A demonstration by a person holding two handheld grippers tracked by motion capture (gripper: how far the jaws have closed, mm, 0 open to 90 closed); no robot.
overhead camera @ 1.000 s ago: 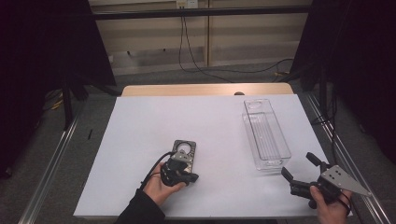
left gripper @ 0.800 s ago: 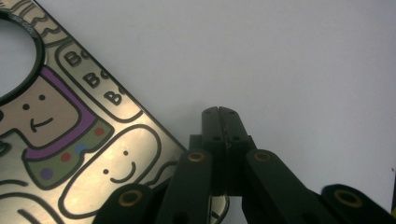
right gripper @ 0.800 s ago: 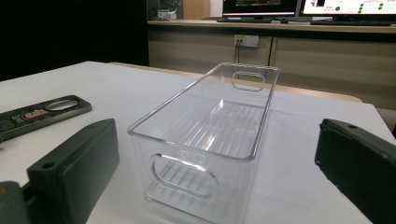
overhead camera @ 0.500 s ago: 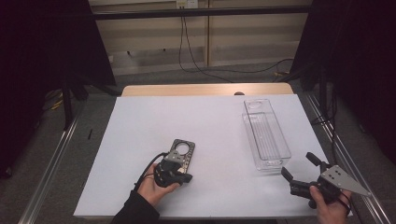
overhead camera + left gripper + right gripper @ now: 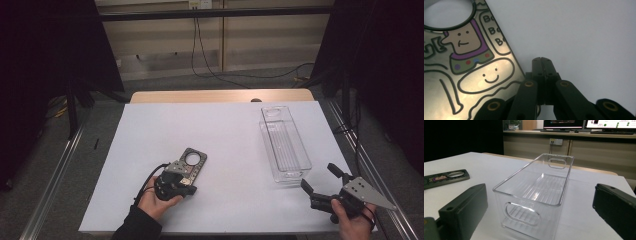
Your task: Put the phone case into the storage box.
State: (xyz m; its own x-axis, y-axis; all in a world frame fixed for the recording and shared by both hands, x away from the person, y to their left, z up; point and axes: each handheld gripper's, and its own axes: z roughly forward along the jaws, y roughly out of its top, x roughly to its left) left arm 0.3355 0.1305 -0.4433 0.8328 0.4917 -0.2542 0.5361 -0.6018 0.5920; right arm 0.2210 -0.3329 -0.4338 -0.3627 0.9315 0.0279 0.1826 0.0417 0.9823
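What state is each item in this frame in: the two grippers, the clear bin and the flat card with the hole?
Left gripper: jaws shut on nothing, tips beside the card's edge.
Right gripper: jaws wide open, pointed at the bin's near end, holding nothing.
Clear bin: upright on the table, empty.
Cartoon card: lying flat on the table, printed side up, not gripped.

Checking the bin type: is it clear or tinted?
Clear, colourless plastic bin; best in the right gripper view.
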